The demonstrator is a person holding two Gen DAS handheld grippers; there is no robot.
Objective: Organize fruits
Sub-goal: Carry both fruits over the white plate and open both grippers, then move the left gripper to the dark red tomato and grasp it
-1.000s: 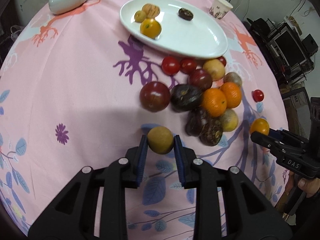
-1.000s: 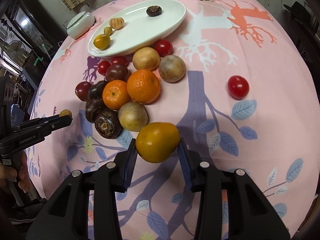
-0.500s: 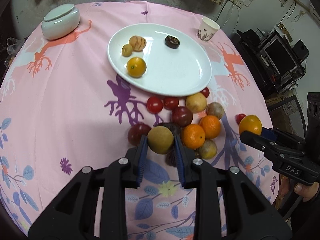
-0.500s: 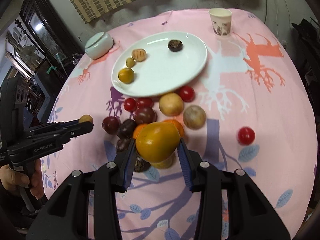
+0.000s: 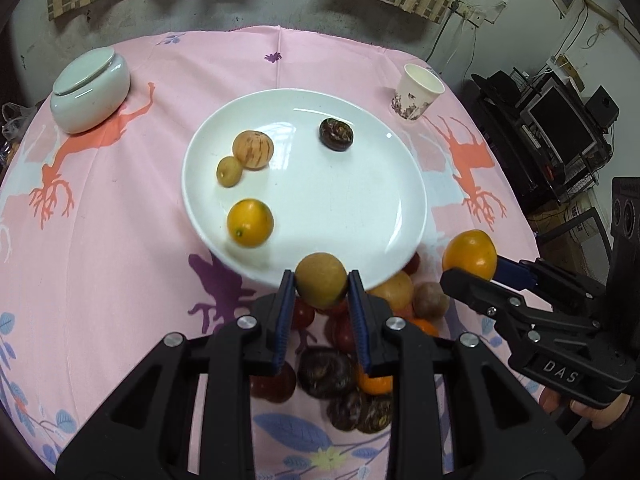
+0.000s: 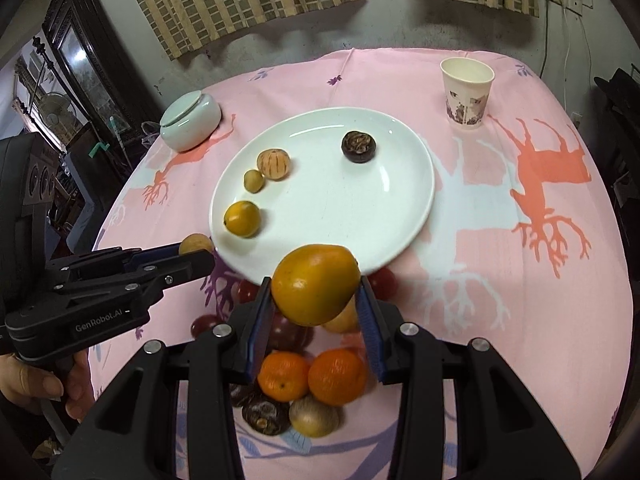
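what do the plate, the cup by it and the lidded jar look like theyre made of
Plate: probably glazed ceramic, glossy white with sharp light reflections.
Cup: likely paper, matte, thin rolled rim, printed pattern near the base.
Lidded jar: seemingly glazed ceramic or porcelain, pale with a soft sheen; it could be glass or plastic.

One white plate (image 6: pixel 412 216) carries four fruits: one orange-yellow fruit (image 6: pixel 242 219), one small greenish fruit (image 6: pixel 254 181), one striped tan fruit (image 6: pixel 273 164) and one dark brown fruit (image 6: pixel 359 146). Two tools each grip one fruit: the left tool (image 5: pixel 320 289) one tan round fruit (image 5: pixel 321 285), the right tool (image 6: pixel 314 308) one large orange-yellow fruit (image 6: pixel 315 283). The worktop also bears one paper cup (image 6: pixel 467 94), one lidded ceramic jar (image 6: pixel 191 121) and two oranges (image 6: pixel 283 376) in view among the loose pile.
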